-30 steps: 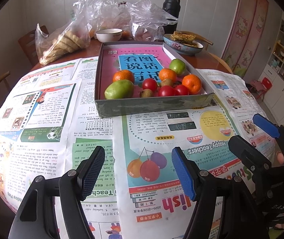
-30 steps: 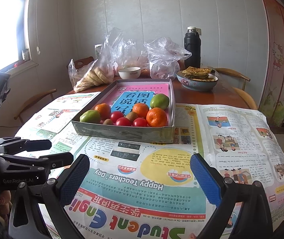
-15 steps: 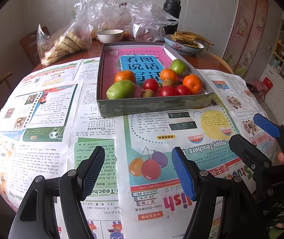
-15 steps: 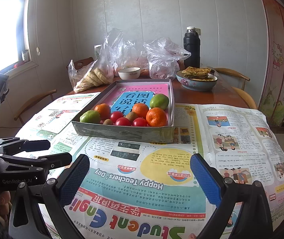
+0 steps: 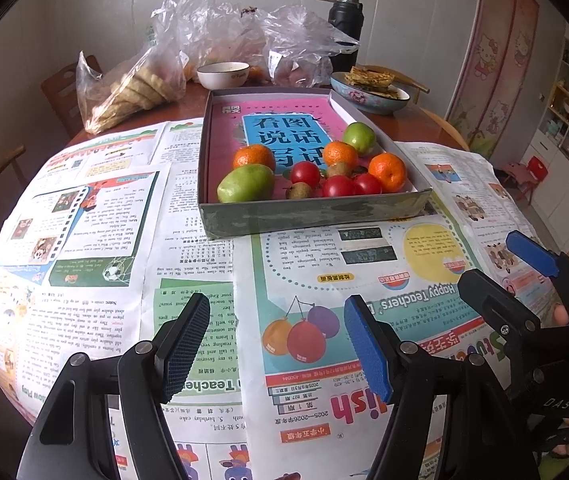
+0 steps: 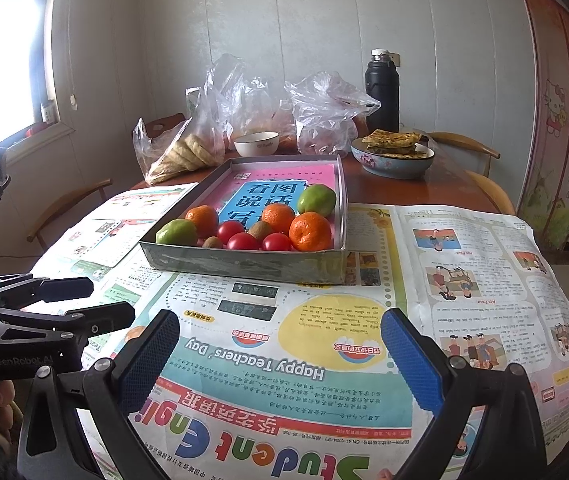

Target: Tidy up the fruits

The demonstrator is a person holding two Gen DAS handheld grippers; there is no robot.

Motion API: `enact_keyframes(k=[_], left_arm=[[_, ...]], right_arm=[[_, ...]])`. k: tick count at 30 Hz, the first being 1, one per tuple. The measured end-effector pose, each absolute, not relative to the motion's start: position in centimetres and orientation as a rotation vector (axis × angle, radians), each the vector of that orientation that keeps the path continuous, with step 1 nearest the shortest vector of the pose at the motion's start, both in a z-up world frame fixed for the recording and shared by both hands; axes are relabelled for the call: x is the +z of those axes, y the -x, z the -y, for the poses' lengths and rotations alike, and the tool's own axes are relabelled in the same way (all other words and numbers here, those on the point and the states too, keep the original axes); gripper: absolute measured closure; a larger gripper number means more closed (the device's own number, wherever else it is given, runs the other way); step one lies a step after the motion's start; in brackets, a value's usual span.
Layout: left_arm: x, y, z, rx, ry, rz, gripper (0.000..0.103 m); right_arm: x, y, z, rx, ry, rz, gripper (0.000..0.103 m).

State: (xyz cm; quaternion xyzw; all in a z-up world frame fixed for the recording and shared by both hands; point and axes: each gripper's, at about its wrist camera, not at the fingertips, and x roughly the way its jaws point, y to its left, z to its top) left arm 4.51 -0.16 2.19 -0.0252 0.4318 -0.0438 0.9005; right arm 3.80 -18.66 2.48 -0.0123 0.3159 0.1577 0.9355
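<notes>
Both grippers hover low over the newspaper covering the table, jaws spread wide, nothing held. Left gripper and right gripper sit side by side at the near edge. Fruits lie well ahead of both, bunched at the near end of a shallow cardboard box: three oranges, two green mangoes, three red tomatoes, two kiwis. Behind the box: plastic bags, white bowl, black thermos, dish of flatbread.
</notes>
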Motion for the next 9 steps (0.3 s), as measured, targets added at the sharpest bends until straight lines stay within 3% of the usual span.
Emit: enact_keyframes(k=[9], left_arm=[[2.5, -5.8, -2.6, -0.034, 0.09, -0.877, 0.03]], right_arm=[[3.3, -6.6, 22.5, 0.263, -0.039, -0.658, 0.001]])
